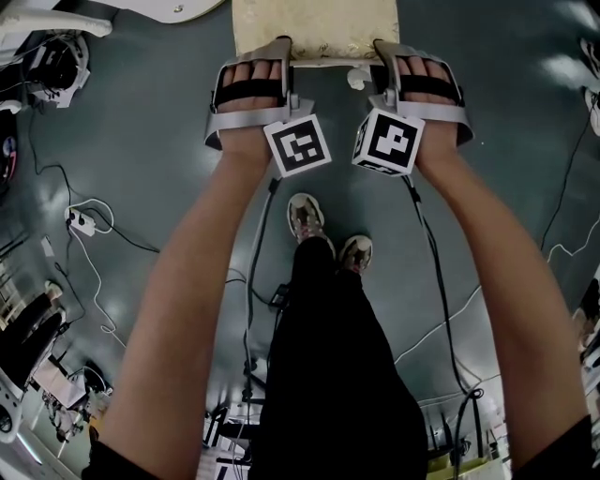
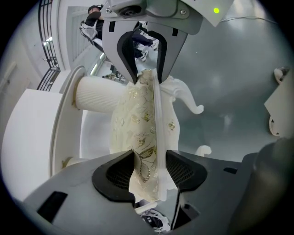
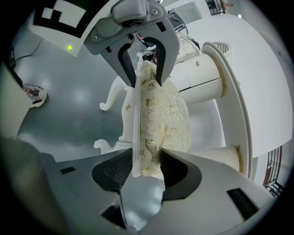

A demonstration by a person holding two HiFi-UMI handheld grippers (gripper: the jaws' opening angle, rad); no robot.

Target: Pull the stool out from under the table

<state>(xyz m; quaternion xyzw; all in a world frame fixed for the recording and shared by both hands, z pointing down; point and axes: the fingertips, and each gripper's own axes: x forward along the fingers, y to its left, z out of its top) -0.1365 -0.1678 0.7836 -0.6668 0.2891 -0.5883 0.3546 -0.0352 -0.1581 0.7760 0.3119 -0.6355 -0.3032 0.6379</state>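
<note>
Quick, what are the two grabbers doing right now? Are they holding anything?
The left gripper is closed on the seat edge of the stool.
The right gripper is closed on the same stool's seat edge.

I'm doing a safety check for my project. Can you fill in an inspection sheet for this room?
Surface: smooth grey floor.
Job's things: stool with cream cushion, close to the white table.
Clutter: gear along the left edge.
Grippers: left gripper and right gripper both clamped on the stool's seat edge.
Cables: cables trail over the floor; power strip at left.
Surroundings: person's shoes in front of the stool.
</note>
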